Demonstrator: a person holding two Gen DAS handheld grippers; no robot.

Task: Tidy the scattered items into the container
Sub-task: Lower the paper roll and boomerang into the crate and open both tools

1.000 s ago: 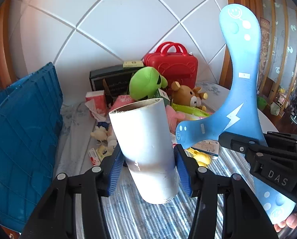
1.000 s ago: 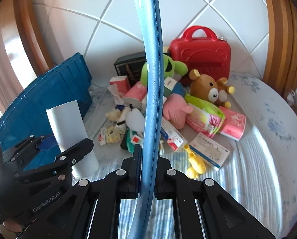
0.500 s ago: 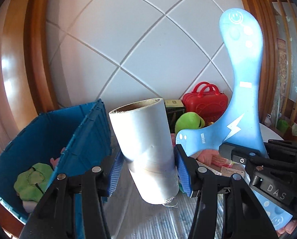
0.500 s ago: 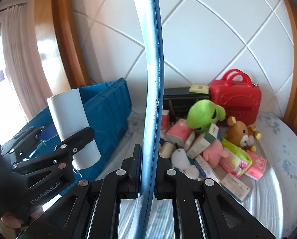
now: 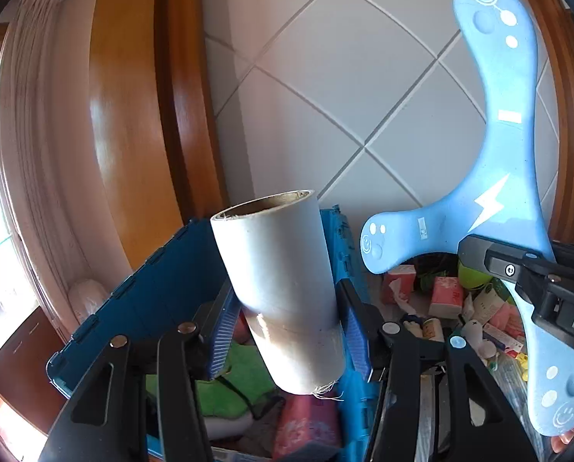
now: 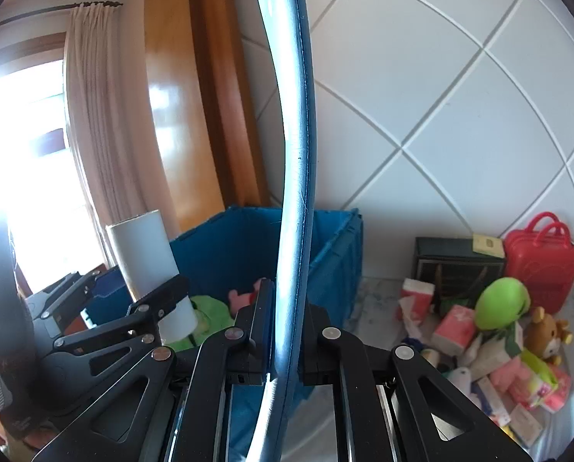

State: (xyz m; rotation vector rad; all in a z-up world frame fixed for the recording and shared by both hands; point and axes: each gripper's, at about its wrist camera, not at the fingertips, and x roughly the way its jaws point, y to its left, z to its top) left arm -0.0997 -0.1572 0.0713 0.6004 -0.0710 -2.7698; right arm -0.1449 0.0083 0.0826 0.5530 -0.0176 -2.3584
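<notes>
1. The left gripper (image 5: 287, 331) pinches a white roll with a cardboard core (image 5: 279, 288) between its blue-padded fingers, the roll tilted and held above the open blue crate (image 5: 140, 300).
2. The right gripper (image 6: 285, 331) is clamped on a blue boomerang (image 6: 292, 177), seen edge-on and rising straight up from the jaws.
3. Inside the crate lie a green plush (image 5: 229, 385) and a pink pack (image 5: 306, 419).
4. Right of the crate, a red case (image 6: 541, 265), a green alien toy (image 6: 500, 302) and a bear (image 6: 547, 333) sit in the heap.

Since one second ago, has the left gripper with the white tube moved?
Yes. The left gripper has carried the white tube leftward, from over the toy pile to above the blue crate, judged in the left wrist view.
</notes>
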